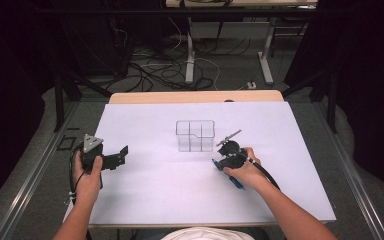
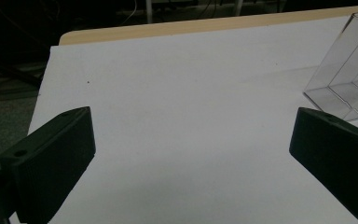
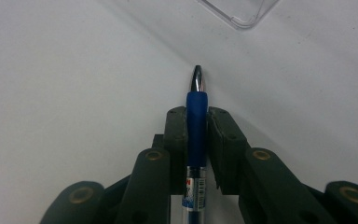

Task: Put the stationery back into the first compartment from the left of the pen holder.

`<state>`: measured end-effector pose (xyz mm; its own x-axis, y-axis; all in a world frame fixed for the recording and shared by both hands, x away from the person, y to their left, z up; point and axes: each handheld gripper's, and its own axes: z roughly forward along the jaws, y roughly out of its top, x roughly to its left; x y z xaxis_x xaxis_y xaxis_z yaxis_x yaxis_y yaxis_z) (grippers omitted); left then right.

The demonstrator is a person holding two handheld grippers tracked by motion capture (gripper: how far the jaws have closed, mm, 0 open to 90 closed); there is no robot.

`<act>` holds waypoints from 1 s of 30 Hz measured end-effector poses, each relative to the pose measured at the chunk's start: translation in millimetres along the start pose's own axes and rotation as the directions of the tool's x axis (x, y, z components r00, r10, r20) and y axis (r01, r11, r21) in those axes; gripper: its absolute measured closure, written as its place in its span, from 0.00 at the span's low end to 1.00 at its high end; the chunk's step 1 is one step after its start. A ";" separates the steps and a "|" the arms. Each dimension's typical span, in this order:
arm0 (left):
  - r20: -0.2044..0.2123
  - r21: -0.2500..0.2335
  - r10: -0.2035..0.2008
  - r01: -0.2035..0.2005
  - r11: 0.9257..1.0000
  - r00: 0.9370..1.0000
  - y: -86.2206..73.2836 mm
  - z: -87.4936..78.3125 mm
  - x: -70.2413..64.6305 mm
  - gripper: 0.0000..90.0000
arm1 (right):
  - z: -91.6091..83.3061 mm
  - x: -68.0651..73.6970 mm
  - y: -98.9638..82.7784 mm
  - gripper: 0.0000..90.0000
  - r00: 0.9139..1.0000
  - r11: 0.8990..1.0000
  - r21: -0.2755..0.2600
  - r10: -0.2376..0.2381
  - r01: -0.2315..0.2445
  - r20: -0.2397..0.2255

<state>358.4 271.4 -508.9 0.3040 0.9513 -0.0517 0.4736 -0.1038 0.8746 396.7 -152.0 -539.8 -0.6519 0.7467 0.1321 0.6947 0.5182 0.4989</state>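
Pen: white label on barrel bearing red letters and a barcode, too small for reading. Nothing else showing legible text.

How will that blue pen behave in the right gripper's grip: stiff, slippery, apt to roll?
The blue pen looks straight and stiff. The right gripper clamps its rubbery blue grip section, so slipping seems unlikely. Its round barrel would probably roll if released on the flat white table. It is slim, so likely light.
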 end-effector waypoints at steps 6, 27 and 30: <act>-0.001 0.001 0.001 -0.001 1.000 1.000 0.1 -0.2 0.1 0.00 | -1.5 -0.2 1.0 0.89 1.000 1.000 0.031 0.005 -0.005 0.004; -0.003 0.002 0.001 -0.001 1.000 1.000 0.4 -0.6 1.1 0.00 | -3.4 -0.5 0.7 0.89 0.999 0.999 -0.008 0.048 -0.048 -0.005; -0.003 0.002 0.000 0.000 1.000 1.000 0.3 -0.4 1.2 0.00 | -2.2 -0.1 0.1 0.90 0.998 0.998 -0.023 0.059 -0.059 -0.012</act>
<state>358.5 272.6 -508.5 0.3011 0.9523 -0.0501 0.4750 -0.1042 0.8738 396.2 -153.0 -537.8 -0.6133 0.7710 0.1716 0.7249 0.4632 0.5098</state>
